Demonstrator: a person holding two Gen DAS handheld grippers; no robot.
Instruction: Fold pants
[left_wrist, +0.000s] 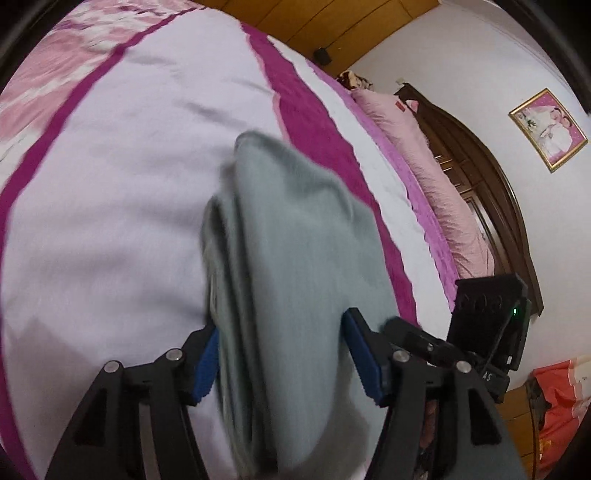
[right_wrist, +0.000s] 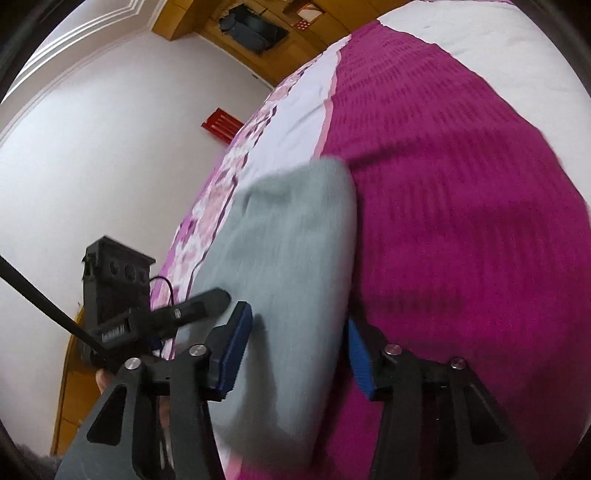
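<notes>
Now the left gripper (left_wrist: 282, 363) and right gripper (right_wrist: 295, 354), jaws wide, straddle grey pants (left_wrist: 288, 236) mid-frame on the bedspread (left_wrist: 110, 221).

A bed (left_wrist: 110, 221) is covered by a white-and-magenta bedspread (right_wrist: 461, 184); folded grey pants (left_wrist: 288, 258) are laid on it.

Grey-green pants (left_wrist: 291, 236) lie on a white-and-magenta bedspread (left_wrist: 110, 184).

A bed (left_wrist: 110, 192) in a white and magenta cover is sitting by white walls (right_wrist: 92, 166), a framed picture (left_wrist: 548, 129) hanging above its dark wooden headboard (left_wrist: 491, 192)
</notes>
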